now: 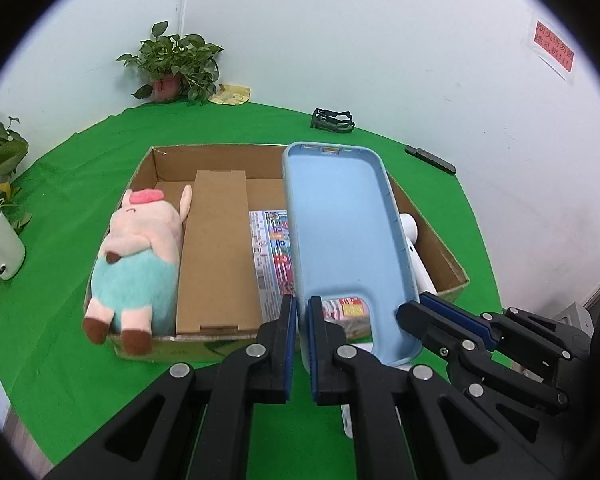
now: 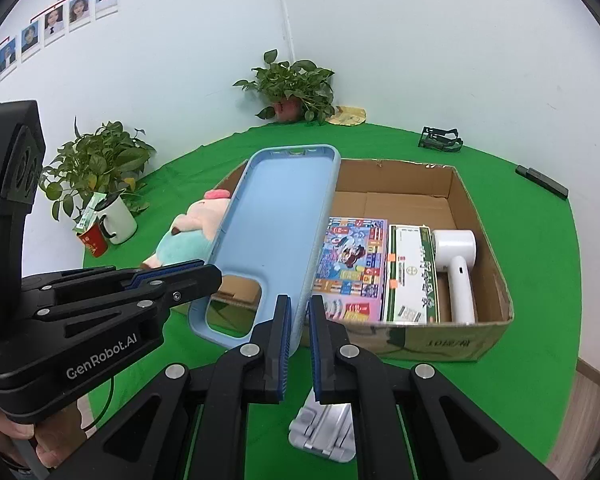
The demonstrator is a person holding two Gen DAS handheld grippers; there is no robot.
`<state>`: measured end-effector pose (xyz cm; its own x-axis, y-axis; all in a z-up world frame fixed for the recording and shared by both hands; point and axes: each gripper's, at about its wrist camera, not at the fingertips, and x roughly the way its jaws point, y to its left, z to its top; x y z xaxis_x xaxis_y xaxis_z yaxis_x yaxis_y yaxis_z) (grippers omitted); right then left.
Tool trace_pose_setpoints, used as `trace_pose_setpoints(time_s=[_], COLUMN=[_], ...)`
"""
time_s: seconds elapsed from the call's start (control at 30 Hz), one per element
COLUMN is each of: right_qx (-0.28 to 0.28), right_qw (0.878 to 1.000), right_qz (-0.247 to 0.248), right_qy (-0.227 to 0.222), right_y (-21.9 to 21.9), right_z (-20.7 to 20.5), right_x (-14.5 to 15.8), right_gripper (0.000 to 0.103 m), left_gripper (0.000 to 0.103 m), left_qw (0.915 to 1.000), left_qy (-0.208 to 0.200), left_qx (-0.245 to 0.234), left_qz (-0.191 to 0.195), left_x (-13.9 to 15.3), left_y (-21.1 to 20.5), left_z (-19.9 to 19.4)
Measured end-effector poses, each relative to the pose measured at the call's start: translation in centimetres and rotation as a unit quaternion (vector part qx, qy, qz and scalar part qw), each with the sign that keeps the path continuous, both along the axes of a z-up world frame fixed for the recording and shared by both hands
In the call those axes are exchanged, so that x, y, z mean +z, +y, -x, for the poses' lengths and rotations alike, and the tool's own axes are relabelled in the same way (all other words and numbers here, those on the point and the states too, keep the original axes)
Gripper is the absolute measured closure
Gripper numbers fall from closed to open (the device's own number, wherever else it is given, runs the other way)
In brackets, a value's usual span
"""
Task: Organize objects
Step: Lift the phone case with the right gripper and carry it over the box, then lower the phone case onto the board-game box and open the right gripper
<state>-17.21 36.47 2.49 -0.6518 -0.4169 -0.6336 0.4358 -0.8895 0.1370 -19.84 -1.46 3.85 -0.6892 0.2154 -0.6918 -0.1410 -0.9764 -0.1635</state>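
Observation:
A light blue phone case (image 1: 344,240) is held above the near edge of an open cardboard box (image 1: 160,160). My left gripper (image 1: 302,312) is shut on the case's left edge by the camera cutout. My right gripper (image 2: 299,312) is shut on its right edge (image 2: 276,236). Each gripper shows in the other's view: the right (image 1: 452,316), the left (image 2: 172,276). The box holds a plush pig (image 1: 140,256), a brown carton (image 1: 216,252), a colourful packet (image 2: 352,264), a green-and-white box (image 2: 412,276) and a white handheld device (image 2: 458,268).
Green cloth (image 1: 68,184) covers the table. A silver folding stand (image 2: 324,428) lies just below the grippers. Potted plants (image 1: 172,64), a white mug (image 1: 0,248) and a red cup (image 2: 94,242) stand at the left. A black clip (image 1: 332,120) and a black bar (image 1: 430,158) lie behind the box.

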Motion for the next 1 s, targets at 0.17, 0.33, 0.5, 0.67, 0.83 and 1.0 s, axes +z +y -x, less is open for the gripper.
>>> trace_pose_setpoints(time_s=[0.17, 0.33, 0.5, 0.67, 0.83, 1.0], right_qx=[-0.001, 0.0, 0.004, 0.009, 0.015, 0.018], right_qw=[1.0, 1.0, 0.999, 0.997, 0.993, 0.989], right_qz=[-0.007, -0.009, -0.013, -0.009, -0.008, -0.014], right_qy=[-0.001, -0.013, -0.034, -0.071, -0.113, -0.149], right_y=[-0.5, -1.2, -1.9, -2.2, -2.4, -2.8], right_z=[3.4, 8.0, 12.6, 16.8, 19.1, 20.2], right_x=[0.3, 0.5, -0.2, -2.3, -5.6, -8.9], right_gripper=[0.096, 0.096, 0.096, 0.096, 0.096, 0.096], left_gripper=[0.098, 0.098, 0.098, 0.098, 0.098, 0.098], left_qw=[1.0, 0.9998, 0.9991, 0.9979, 0.9954, 0.9927], left_qy=[-0.004, -0.014, -0.027, -0.052, -0.086, -0.113], left_qx=[0.001, -0.001, -0.002, -0.001, 0.0, 0.001], left_qz=[0.004, 0.012, 0.032, 0.039, 0.043, 0.042], left_x=[0.2, 0.1, -0.7, -2.5, -4.7, -6.3], left_y=[-0.2, -0.3, -0.1, -0.2, 0.0, 0.0], left_z=[3.0, 6.5, 9.6, 11.5, 12.3, 12.6])
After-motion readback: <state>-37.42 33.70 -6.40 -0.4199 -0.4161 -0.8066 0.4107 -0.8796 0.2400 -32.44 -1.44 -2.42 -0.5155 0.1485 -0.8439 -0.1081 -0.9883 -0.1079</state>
